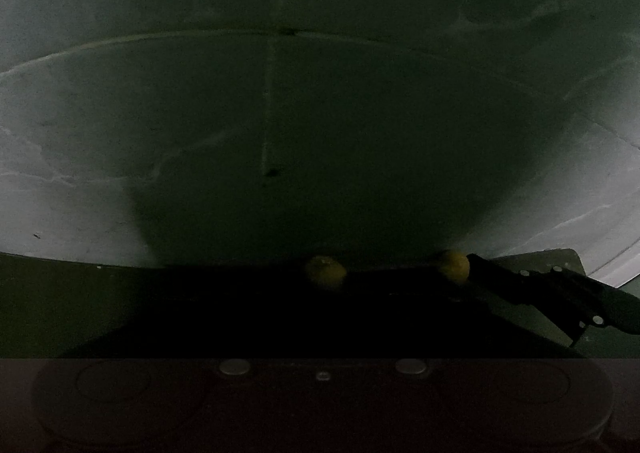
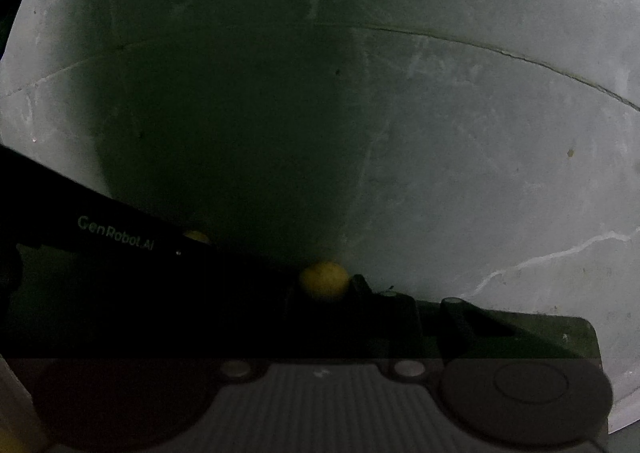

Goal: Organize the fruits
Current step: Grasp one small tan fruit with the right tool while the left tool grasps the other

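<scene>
The left gripper [image 1: 326, 287] is sitting with its jaws together. Its fingers are lost in deep shadow, but the left-hand fruit [image 1: 326, 272], small, round and yellow, is showing exactly where they meet, so it is most likely being pinched there.

The right gripper [image 2: 334, 289] is closing on the right-hand fruit [image 2: 324, 280], a matching yellow ball. One dark finger is pressing against its right side, and the other side is hidden in the dark. The jaws appear clamped on it.

Both fruits are showing along the far edge of a dark surface [image 1: 80, 293], the right-hand one nearer the far right corner. The picture is too dim to say whether they are resting on it or being held just above it. They are near each other but apart. Beyond the surface, a pale grey tiled floor [image 1: 280, 113] with thin seams is filling the rest of both views, half of it under a broad shadow.

Judging by their look, these fruits are light, firm and smooth-skinned, perhaps small citrus, so they are likely to roll or squirt out of a hard pinch. The safest hold is across the widest middle, with gentle pressure.
</scene>
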